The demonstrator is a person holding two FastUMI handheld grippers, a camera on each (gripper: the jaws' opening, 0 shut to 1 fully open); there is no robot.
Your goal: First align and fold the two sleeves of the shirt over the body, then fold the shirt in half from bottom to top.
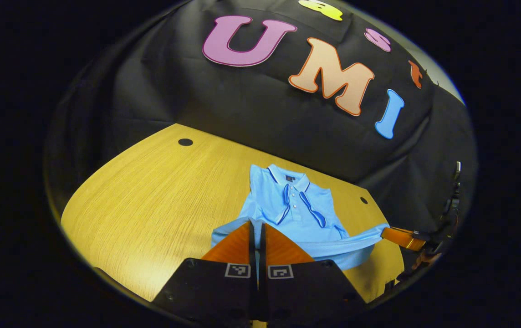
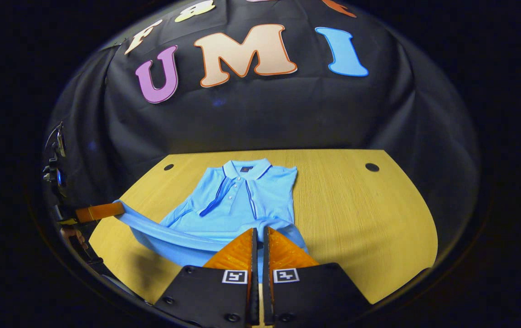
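Lying on the wooden tabletop [image 2: 356, 214], the light blue polo shirt [image 2: 242, 200] has both sleeves folded over its body, collar toward the booth wall. Its bottom hem [image 2: 169, 239] is lifted off the tabletop, stretched between the left gripper [image 1: 257, 225] and right gripper [image 2: 258, 232], each with fingers pinched narrow on the fabric.

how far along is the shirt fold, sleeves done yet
Both sleeves already lie folded over the body of the shirt, their trim meeting near the placket. In hand: the left hand-held gripper and right hand-held gripper each pinch a bottom corner, hem lifted off the table. Left: carrying the hem up to the collar.
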